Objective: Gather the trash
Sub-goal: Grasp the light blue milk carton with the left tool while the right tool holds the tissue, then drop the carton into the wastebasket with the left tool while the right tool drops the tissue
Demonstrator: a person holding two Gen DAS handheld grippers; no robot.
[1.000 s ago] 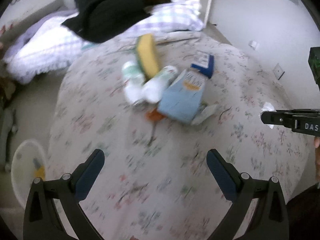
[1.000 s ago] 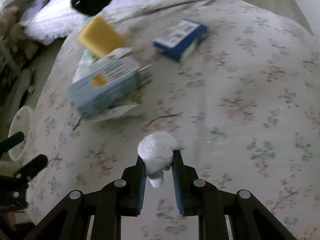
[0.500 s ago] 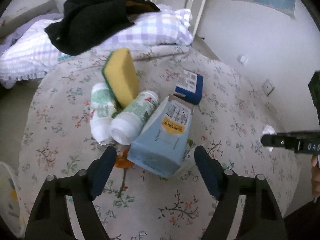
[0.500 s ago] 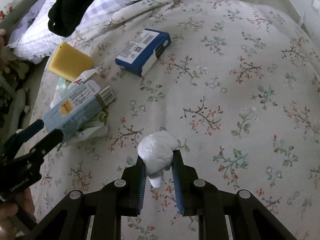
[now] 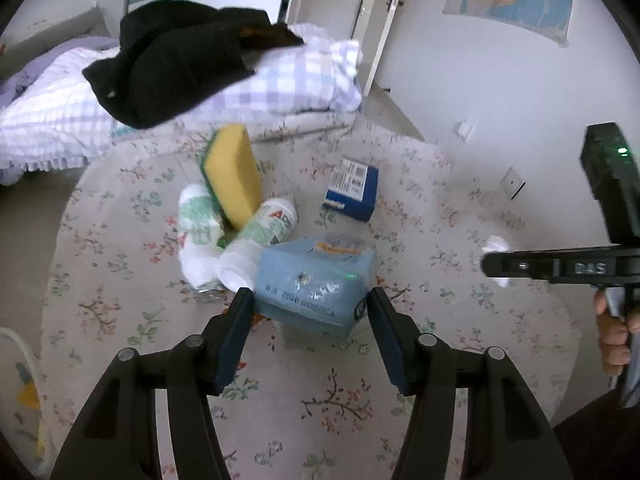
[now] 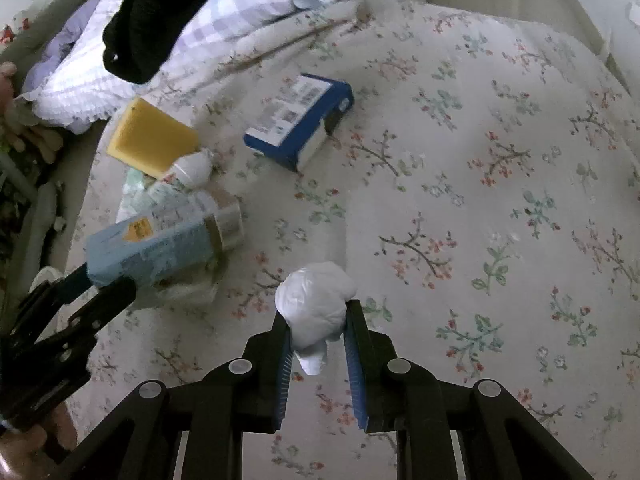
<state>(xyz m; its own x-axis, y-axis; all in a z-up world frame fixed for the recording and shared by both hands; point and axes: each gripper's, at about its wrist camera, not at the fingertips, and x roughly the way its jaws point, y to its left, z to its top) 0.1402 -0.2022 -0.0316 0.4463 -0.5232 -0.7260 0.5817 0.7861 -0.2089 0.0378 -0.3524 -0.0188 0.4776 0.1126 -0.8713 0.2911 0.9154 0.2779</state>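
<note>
On the floral bedsheet (image 6: 460, 208), a light blue carton (image 5: 316, 284) is flanked by the closing jaws of the left gripper (image 5: 310, 320). A crumpled white tissue (image 6: 316, 308) is clamped by the right gripper (image 6: 318, 320).

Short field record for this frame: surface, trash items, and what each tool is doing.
surface: flowered bedspread
left tool: jaws closing around the light blue carton
right tool: shut on a white paper wad
loose items: yellow sponge, two white bottles, dark blue box
</note>
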